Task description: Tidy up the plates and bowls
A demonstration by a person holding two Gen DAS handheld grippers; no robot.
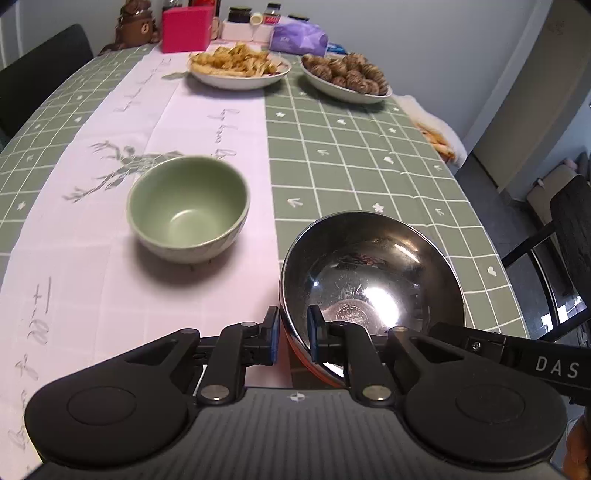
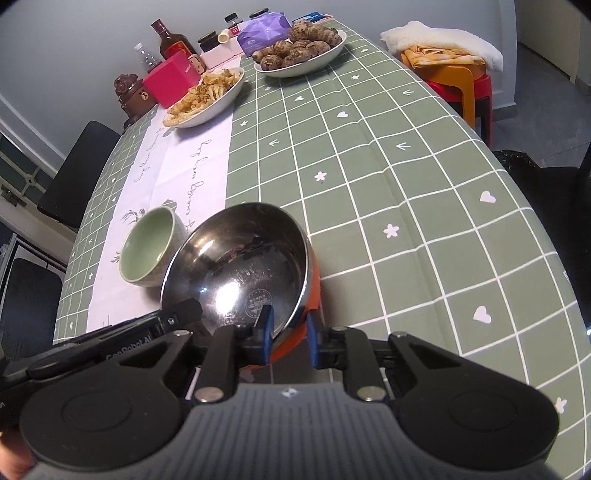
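Observation:
A steel bowl with an orange outside is tilted above the table, held by both grippers. My left gripper is shut on its near left rim, one pad inside and one outside. My right gripper is shut on its near right rim in the same way; the bowl fills the middle of the right wrist view. An empty green bowl stands upright on the white runner, just left of the steel bowl, and shows in the right wrist view too.
At the far end stand a plate of fries, a plate of taro roots, a pink box, jars and a purple bag. Dark chairs flank the table. Stools with a white cloth stand at the right.

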